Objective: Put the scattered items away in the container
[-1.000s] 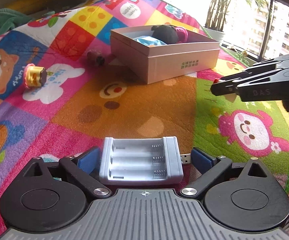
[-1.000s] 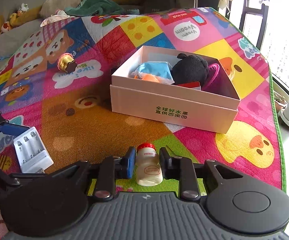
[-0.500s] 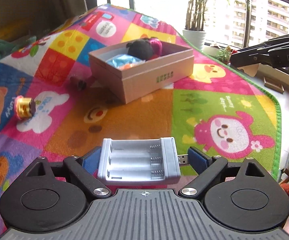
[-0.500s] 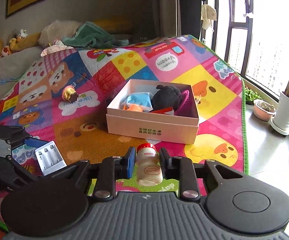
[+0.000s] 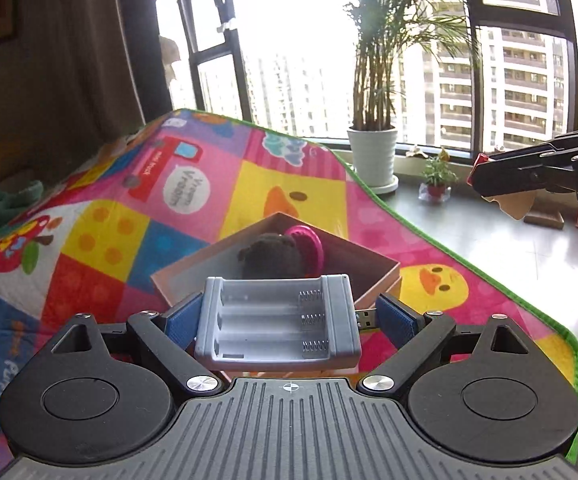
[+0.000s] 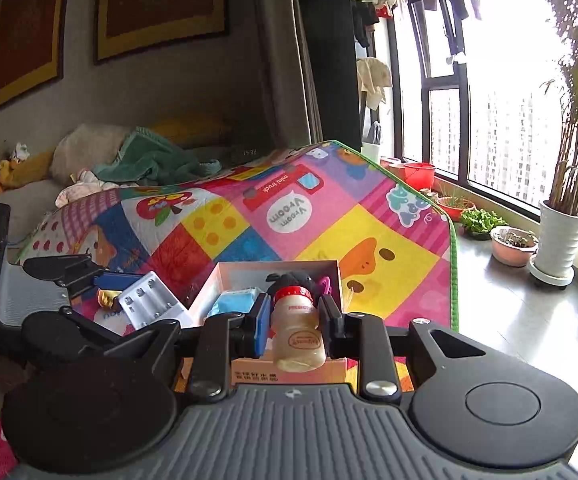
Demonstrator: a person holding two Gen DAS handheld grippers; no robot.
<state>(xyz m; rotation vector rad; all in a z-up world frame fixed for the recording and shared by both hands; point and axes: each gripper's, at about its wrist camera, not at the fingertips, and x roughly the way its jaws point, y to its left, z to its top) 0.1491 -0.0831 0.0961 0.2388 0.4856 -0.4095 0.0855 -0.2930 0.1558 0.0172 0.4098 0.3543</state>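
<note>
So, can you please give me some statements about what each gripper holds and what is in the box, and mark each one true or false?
1. The left gripper holds a grey battery charger. True.
2. The charger has batteries in it. False: its slots are empty.
3. The right gripper holds a small bottle with a red cap. True.
4. The cardboard box is empty. False: a black plush toy and a blue item lie inside.

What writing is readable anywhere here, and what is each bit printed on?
"Vroom Vroom": white speech bubble on the colourful play mat.
"mini truck": red truck picture on that mat.
"DAS": black left gripper body.
Small red-capped drink bottle: red label, too blurred.
Pink cardboard box: green print, too small.
</note>
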